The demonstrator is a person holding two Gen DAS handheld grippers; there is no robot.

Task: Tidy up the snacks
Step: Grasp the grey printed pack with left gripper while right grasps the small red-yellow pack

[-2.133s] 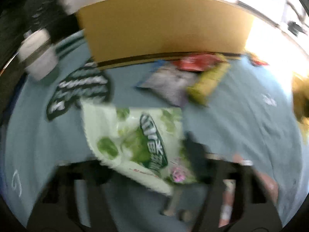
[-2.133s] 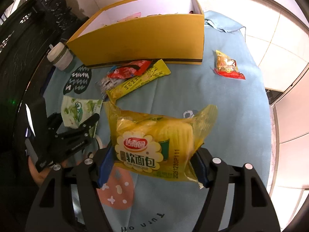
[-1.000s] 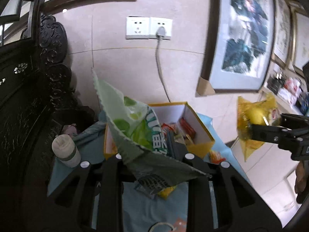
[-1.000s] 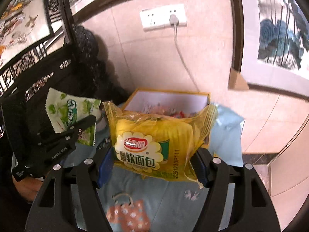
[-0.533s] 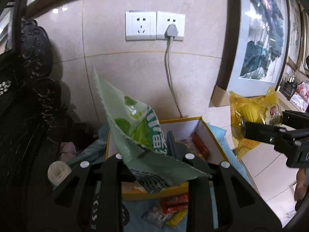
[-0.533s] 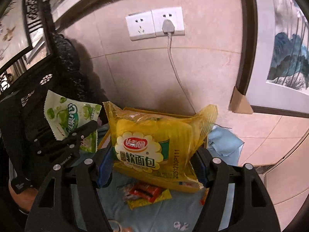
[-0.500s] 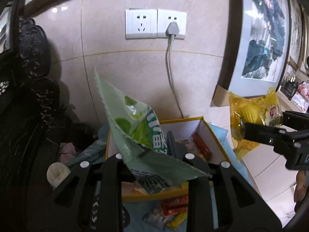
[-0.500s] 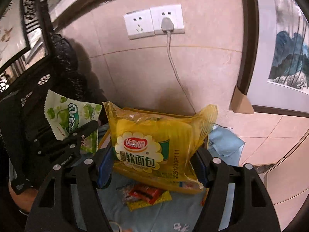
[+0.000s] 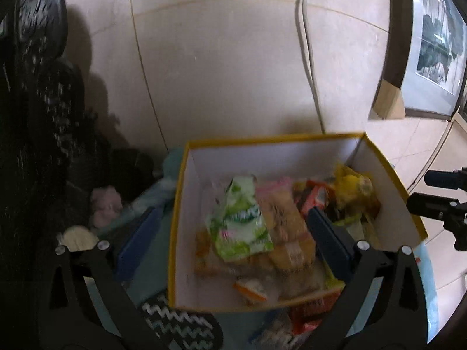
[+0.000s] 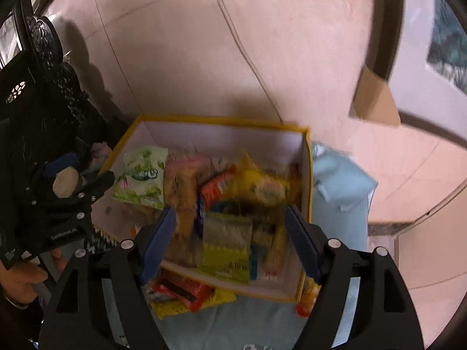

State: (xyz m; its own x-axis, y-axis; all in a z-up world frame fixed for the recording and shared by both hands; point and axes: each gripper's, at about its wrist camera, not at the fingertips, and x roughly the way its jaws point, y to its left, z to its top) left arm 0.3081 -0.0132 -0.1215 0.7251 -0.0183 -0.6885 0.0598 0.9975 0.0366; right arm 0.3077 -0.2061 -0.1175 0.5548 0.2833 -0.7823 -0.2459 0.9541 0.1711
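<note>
1. Yellow cardboard box (image 9: 294, 306) sits ahead of both claws, holding the green packet (image 9: 239, 227) and yellow bread bag (image 10: 262, 186).
2. The left claw (image 9: 230, 242) has just opened wide; the right claw (image 10: 230, 239) has just widened; both are empty.
3. Remaining packets (image 10: 186, 291) before the box look light, crinkly, slippery; gripping a sealed edge seems best.

Snack packets (image 9: 242, 227) piled inside the box (image 9: 186, 204), more packets (image 10: 186, 291) on the cloth (image 10: 341, 180) before the box, wall behind

The only lettering that reads is pale print, roughly "GenRobot.AI", along the black body of the left gripper (image 10: 77, 188) at the left of the right wrist view; print on the green snack packet (image 10: 141, 176) is too blurred to read
</note>
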